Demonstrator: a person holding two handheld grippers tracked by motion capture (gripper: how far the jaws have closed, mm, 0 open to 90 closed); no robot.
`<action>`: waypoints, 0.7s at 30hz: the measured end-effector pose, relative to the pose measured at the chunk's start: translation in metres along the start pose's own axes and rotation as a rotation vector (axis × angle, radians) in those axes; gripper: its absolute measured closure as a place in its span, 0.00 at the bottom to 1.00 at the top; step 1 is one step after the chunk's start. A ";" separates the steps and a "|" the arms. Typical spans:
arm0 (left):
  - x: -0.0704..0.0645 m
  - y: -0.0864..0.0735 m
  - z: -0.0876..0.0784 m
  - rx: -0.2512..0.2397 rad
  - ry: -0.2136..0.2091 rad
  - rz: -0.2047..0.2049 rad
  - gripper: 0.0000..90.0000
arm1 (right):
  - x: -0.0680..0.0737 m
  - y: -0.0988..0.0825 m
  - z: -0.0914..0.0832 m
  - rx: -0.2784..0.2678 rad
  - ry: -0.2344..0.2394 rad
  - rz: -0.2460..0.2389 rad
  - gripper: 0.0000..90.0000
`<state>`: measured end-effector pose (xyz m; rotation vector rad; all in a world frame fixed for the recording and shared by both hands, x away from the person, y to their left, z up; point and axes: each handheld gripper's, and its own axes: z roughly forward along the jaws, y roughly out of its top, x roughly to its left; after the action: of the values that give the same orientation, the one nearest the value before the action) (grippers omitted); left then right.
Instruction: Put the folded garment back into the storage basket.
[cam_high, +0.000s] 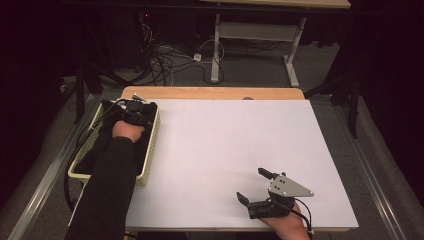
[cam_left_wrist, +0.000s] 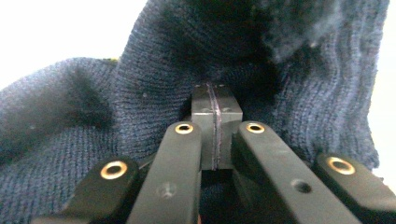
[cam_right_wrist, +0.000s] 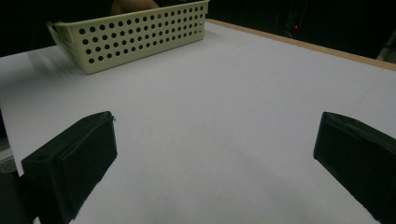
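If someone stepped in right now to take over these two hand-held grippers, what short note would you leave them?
Left gripper: jaws shut on the dark blue knitted cloth, down inside the cream perforated basket at the table's left edge.
Right gripper: open, holding nothing, resting low over the white table top near the front right.
Done: the cloth is pinched.
Left: the cloth is not yet out of the basket; probably lift it onto the white surface, where the right gripper could help.
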<state>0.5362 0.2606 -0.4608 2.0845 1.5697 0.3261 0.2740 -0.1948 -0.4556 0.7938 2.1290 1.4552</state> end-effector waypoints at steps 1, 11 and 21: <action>0.000 0.000 -0.001 0.004 -0.001 0.002 0.97 | 0.000 -0.001 0.000 0.001 0.000 0.001 0.00; 0.005 -0.006 -0.034 0.002 -0.010 -0.015 0.97 | -0.007 -0.008 -0.007 0.010 -0.020 0.002 0.00; 0.009 -0.040 -0.075 0.039 0.023 -0.007 0.97 | -0.021 -0.017 -0.023 0.026 -0.047 -0.009 0.00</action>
<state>0.4698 0.2961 -0.4196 2.1108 1.6086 0.3204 0.2715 -0.2290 -0.4624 0.8191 2.1175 1.3929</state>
